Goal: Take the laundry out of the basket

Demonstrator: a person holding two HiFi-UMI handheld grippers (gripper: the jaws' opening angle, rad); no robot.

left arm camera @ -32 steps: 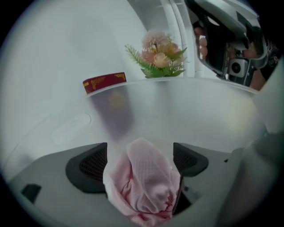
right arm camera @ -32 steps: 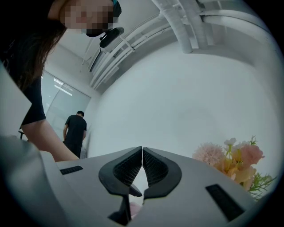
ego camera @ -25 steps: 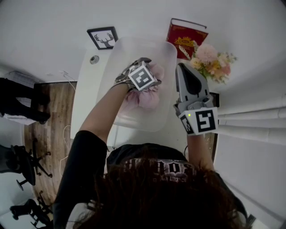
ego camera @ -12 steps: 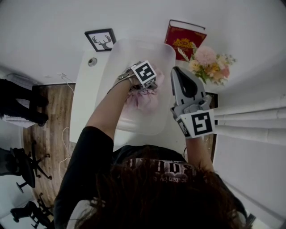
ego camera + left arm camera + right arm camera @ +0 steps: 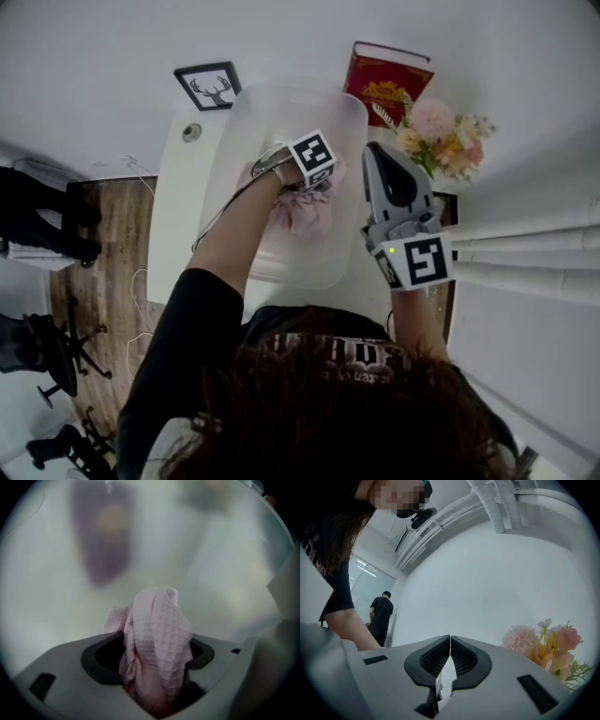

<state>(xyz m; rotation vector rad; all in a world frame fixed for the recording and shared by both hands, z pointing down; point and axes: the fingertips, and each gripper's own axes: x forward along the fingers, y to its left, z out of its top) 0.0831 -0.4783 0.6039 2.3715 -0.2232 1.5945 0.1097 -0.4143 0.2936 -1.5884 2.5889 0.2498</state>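
A translucent plastic basket (image 5: pixel 281 96) stands on the white table, with pink waffle-weave laundry (image 5: pixel 309 214) in it. My left gripper (image 5: pixel 302 187) points steeply down into the basket, its marker cube on top. In the left gripper view its jaws have just been closing, and the pink cloth (image 5: pixel 159 620) is bunched between the pads (image 5: pixel 105 656), filling the gap. The basket's pale floor lies behind. My right gripper (image 5: pixel 375 152) hovers beside the basket's right wall, pointing about level. Its jaws (image 5: pixel 450 639) are shut tip to tip with nothing between them.
A red book (image 5: pixel 389 82) and a bunch of pink flowers (image 5: pixel 441 131) stand behind the basket on the right, a framed deer picture (image 5: pixel 208 86) on the left. The white table (image 5: pixel 178 206) ends at a wooden floor. A person in black (image 5: pixel 382 611) stands far off.
My left gripper has sunk deeper into the basket and tipped further downward onto the pink laundry. The right gripper has stayed where it was.
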